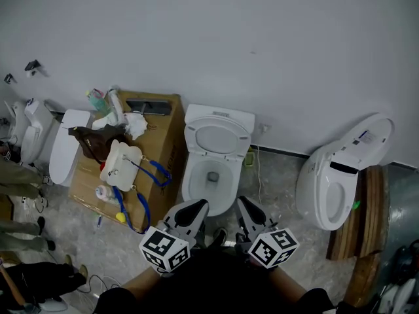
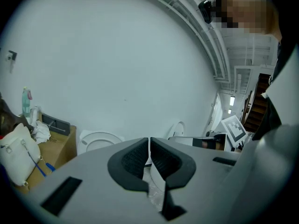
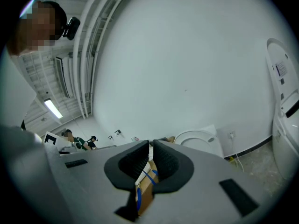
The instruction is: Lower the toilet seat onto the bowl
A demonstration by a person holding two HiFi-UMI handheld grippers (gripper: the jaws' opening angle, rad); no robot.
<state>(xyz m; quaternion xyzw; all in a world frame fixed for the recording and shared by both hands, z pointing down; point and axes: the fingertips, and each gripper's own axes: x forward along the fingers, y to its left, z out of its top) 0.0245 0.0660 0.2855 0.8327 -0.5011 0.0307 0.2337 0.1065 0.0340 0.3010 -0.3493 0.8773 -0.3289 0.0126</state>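
The grey left gripper (image 1: 196, 208) with black ribbed pads is keeping its jaws pressed together, with nothing between them. Just beside it, the matching grey right gripper (image 1: 246, 205) is also holding its jaws closed and empty. Both are being held low in the head view, side by side, and are pointing toward a white ceramic toilet that is standing against the pale grey wall (image 1: 262, 44).

The white oval toilet seat (image 1: 217, 137) is standing raised, leaning back toward the wall above the open white bowl (image 1: 196, 185). Neither gripper is touching it. The left gripper view is showing the seat left of its jaws, and the right gripper view is showing it right of its jaws.

To the left of the toilet, a brown cardboard box (image 1: 167, 142) is sitting just beside the bowl, with a cream bag (image 1: 122, 164) with blue straps lying on top. Well apart to the right, a second white toilet (image 1: 327, 185) with its lid up is resting on the mottled grey stone floor (image 1: 275, 182).
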